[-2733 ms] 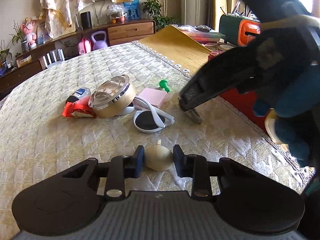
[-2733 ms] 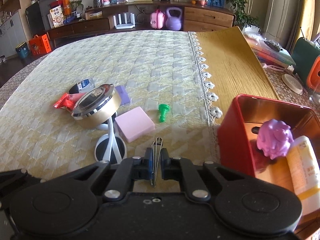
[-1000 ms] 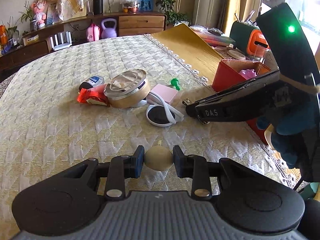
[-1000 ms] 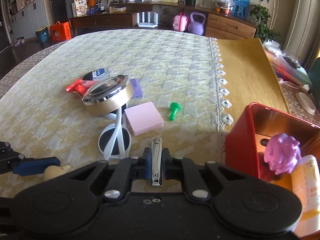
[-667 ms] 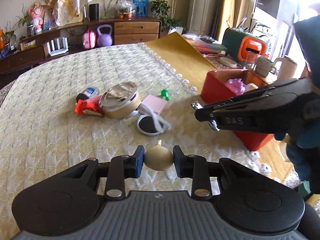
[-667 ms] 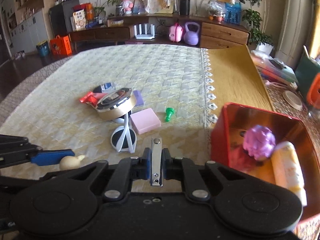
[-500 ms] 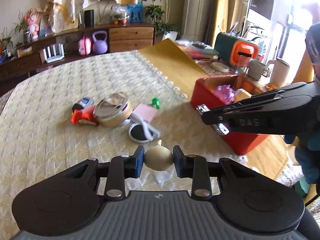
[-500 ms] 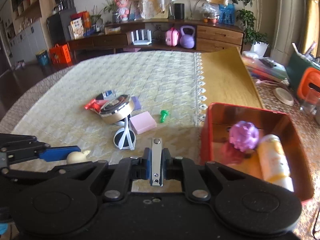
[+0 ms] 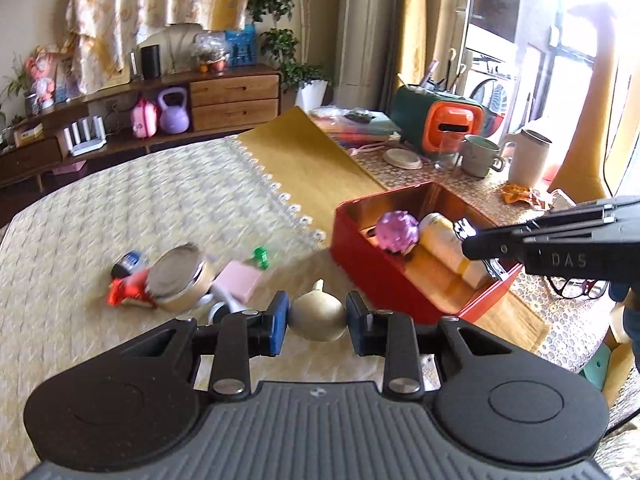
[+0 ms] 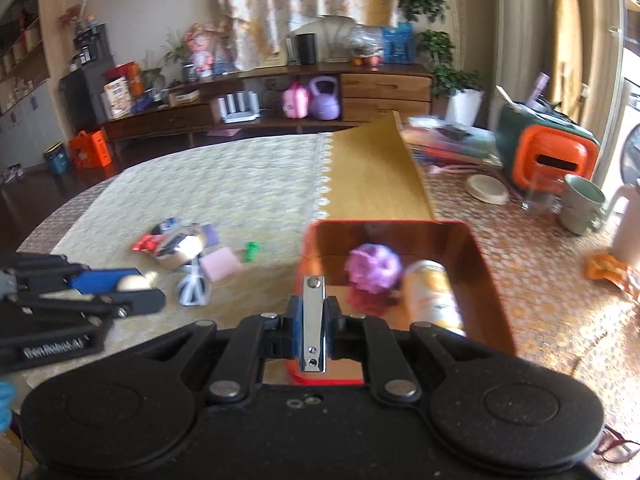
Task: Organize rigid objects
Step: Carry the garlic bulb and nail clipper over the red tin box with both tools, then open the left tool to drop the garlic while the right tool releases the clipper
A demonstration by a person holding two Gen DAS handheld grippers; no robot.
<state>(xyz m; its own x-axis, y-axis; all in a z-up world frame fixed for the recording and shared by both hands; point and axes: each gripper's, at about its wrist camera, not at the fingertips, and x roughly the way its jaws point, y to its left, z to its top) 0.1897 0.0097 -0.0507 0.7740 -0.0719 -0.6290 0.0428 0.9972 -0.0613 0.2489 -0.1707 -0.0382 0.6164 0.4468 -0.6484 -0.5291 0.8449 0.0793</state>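
My left gripper (image 9: 317,317) is shut on a beige garlic-shaped object (image 9: 318,315) and holds it above the tablecloth, left of the red box (image 9: 372,268). My right gripper (image 10: 313,322) is shut on a silver nail clipper (image 10: 313,324) and hangs over the near rim of the red box (image 10: 490,276). In the left wrist view the right gripper (image 9: 478,246) reaches in over the box. The box holds a purple spiky ball (image 10: 374,266) and a yellow-white bottle (image 10: 432,298). The left gripper also shows at the left of the right wrist view (image 10: 136,288).
A gold-rimmed round tin (image 9: 182,282), a red packet (image 9: 124,292), a pink block (image 9: 238,282), a green pin (image 9: 261,255) and white sunglasses (image 10: 194,286) lie in a cluster on the tablecloth. Mugs (image 9: 480,156), a white jug (image 9: 530,162) and an orange-green appliance (image 9: 436,122) stand behind the box.
Both grippers rose and swung right toward the red box. The right gripper with the nail clipper moved from over the tablecloth to above the box. Both grips are unchanged.
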